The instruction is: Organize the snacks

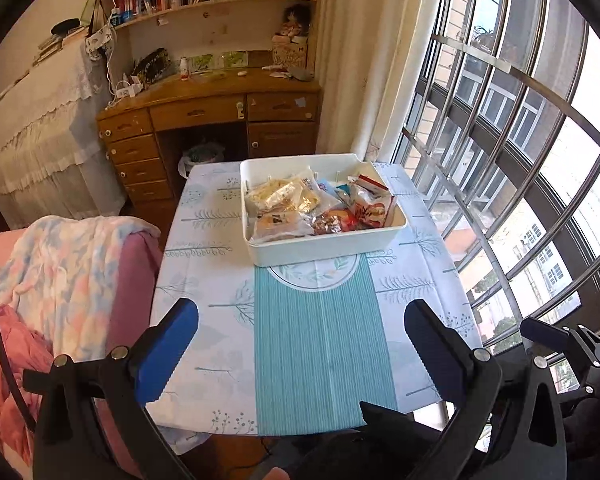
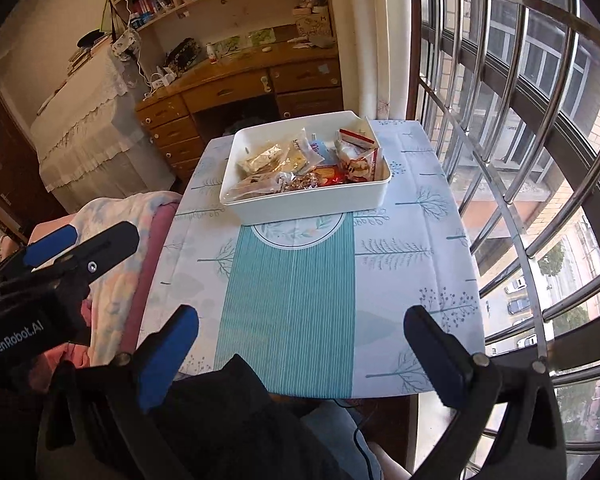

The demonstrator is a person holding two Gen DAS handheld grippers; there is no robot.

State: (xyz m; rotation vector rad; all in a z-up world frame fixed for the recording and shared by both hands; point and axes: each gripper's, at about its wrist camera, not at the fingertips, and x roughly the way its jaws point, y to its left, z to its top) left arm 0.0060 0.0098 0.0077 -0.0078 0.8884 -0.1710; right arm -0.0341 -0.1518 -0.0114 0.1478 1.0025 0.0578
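Note:
A white rectangular bin stands at the far middle of the small table; it also shows in the right wrist view. It holds several wrapped snack packets, yellow, clear and red-and-white. My left gripper is open and empty, held above the near end of the table, well short of the bin. My right gripper is open and empty, also over the near edge. The left gripper shows at the left of the right wrist view.
The table has a white and teal leaf-print cloth. A barred window runs along the right. A chair with a pink and blue blanket stands left of the table. A wooden desk with shelves is behind.

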